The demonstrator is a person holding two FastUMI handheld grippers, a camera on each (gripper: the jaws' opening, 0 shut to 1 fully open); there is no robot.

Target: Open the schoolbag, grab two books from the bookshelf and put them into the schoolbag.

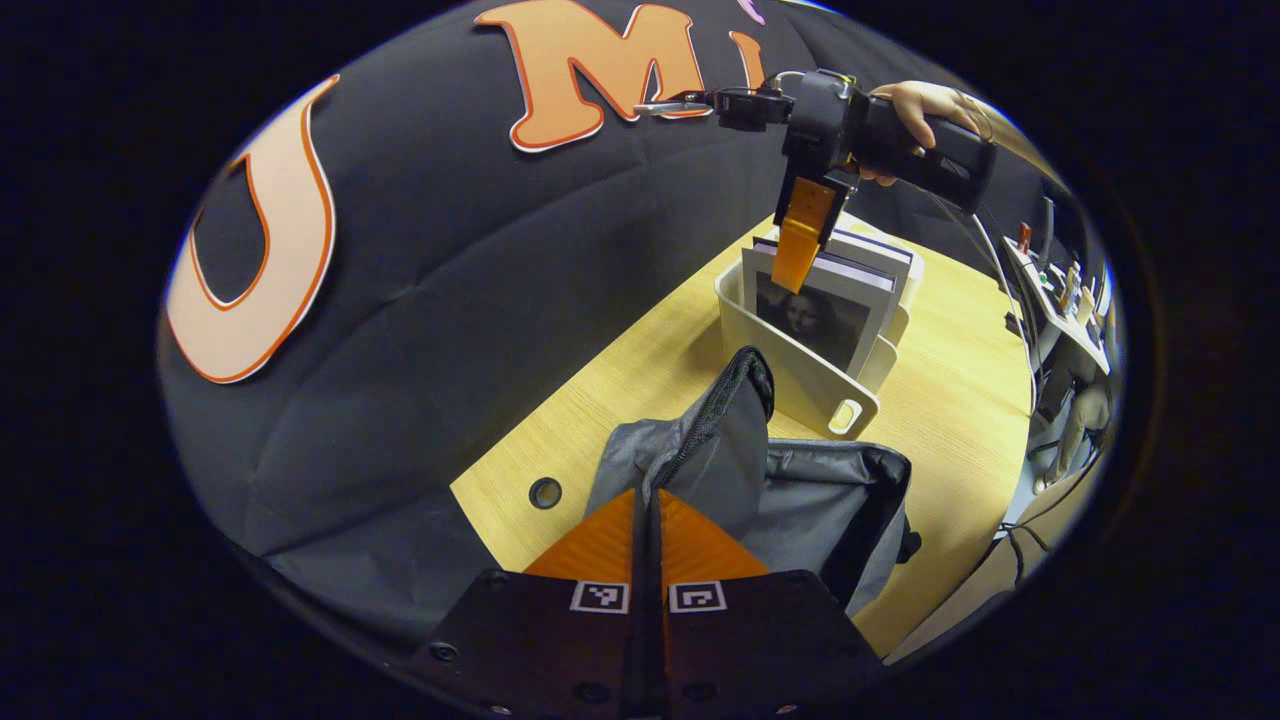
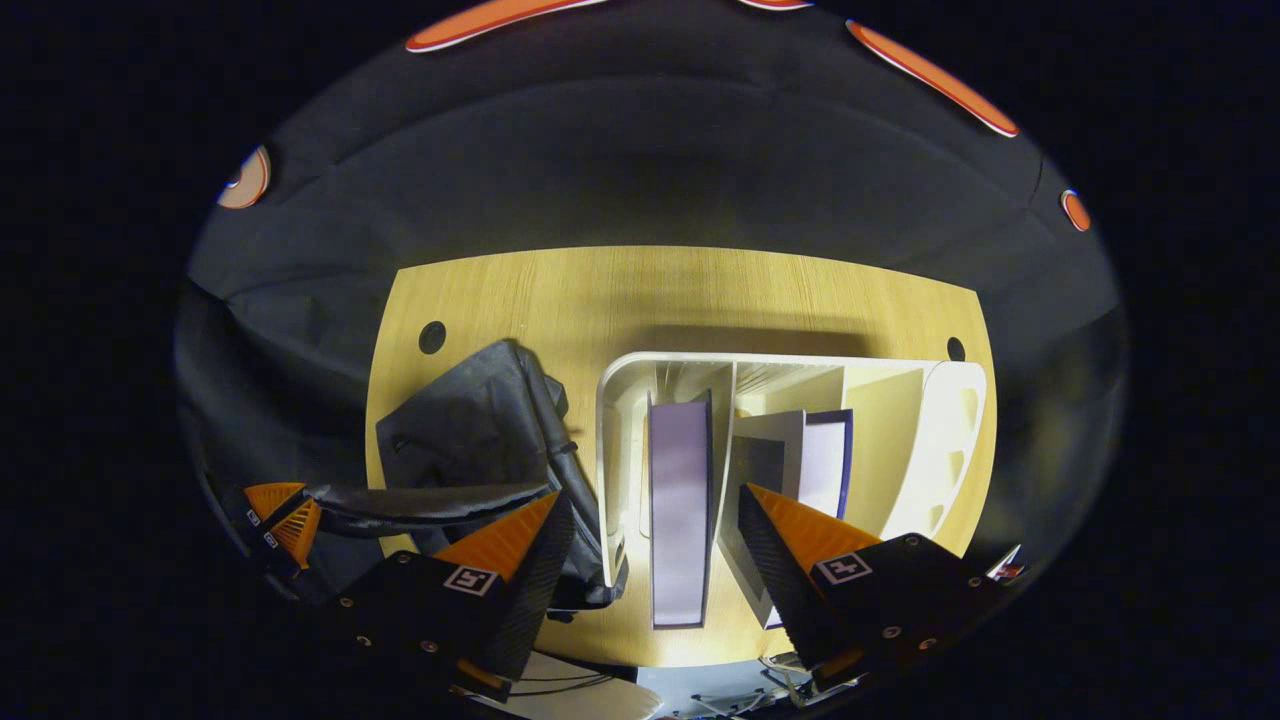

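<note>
Right now the bookshelf (image 2: 930,440), a white divided rack on the wooden table (image 2: 680,290), is the landmark. Seen from the right gripper view, the right gripper (image 2: 650,535) hangs above the rack's near edge with its fingers wide apart. 1 book (image 2: 680,520) stands upright in the rack's left slot, directly in the gap between the 2 fingers, and neither finger touches it. A 2nd book (image 2: 825,460) stands in the next slot to the right, partly behind the right finger (image 2: 800,530).

In the left gripper view the rack (image 1: 800,385) sits past the schoolbag (image 1: 820,500), and the front book (image 1: 820,315) in it shows a portrait painting on its cover; no title can be read. The right gripper (image 1: 800,235), held by a hand (image 1: 925,105), points down at the top of the books.

Just left of the rack lies the grey schoolbag (image 2: 470,430), slumped on the table with its mouth open. The left gripper (image 1: 648,500) has its fingers pressed together on a fold of the bag's rim, holding it up. That same gripper (image 2: 285,515) shows at the bag's edge in the right gripper view, pinching the dark strip.

The small square markers on the gripper bodies carry patterns, not words. A cable hole (image 1: 545,492) is set into the table left of the bag, and cluttered shelving (image 1: 1060,300) stands beyond the table's far side.
</note>
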